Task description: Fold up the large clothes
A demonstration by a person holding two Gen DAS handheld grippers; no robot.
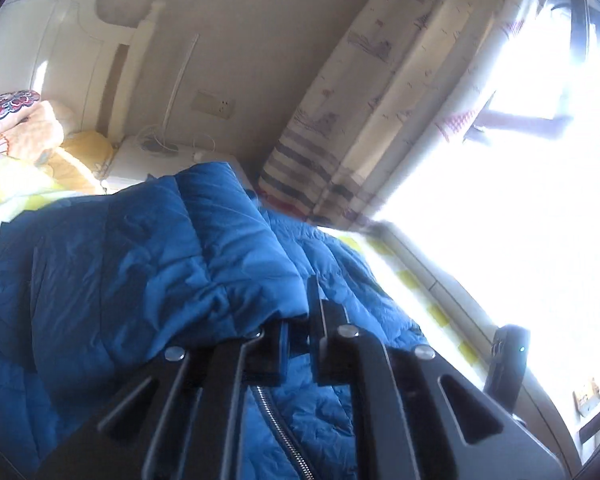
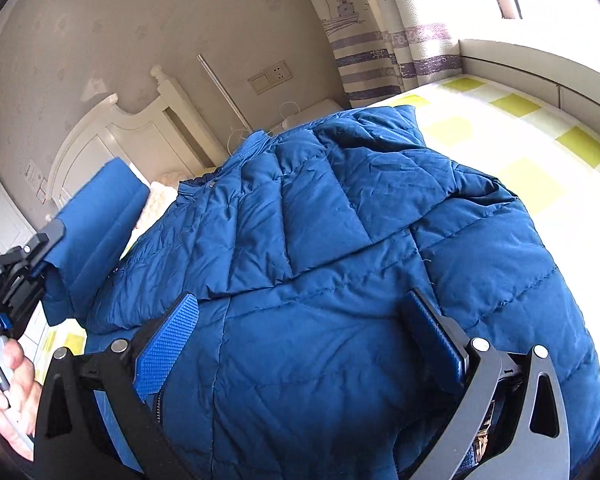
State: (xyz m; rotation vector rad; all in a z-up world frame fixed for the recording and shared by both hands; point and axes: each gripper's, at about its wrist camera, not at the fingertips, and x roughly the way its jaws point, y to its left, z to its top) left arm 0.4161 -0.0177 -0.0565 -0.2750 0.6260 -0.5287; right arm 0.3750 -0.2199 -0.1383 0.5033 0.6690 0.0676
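While the blue down jacket [image 2: 340,240] lies spread across the bed [image 2: 540,160], the left gripper [image 1: 300,328] has its fingers clamped on a sleeve edge [image 2: 96,220], lifted clear of the jacket's left side. The right gripper [image 2: 300,344] hovers over the jacket's middle with fingers wide apart, holding nothing. Bare checked sheet lies open beyond the jacket's right edge, toward the curtain [image 2: 372,60] and window ledge [image 2: 540,64].

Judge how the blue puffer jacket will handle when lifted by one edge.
The blue puffer jacket is probably floppy: the edge pinched in the left gripper drapes limply. Quilted padding suggests light but bulky. The smooth shell may slip.
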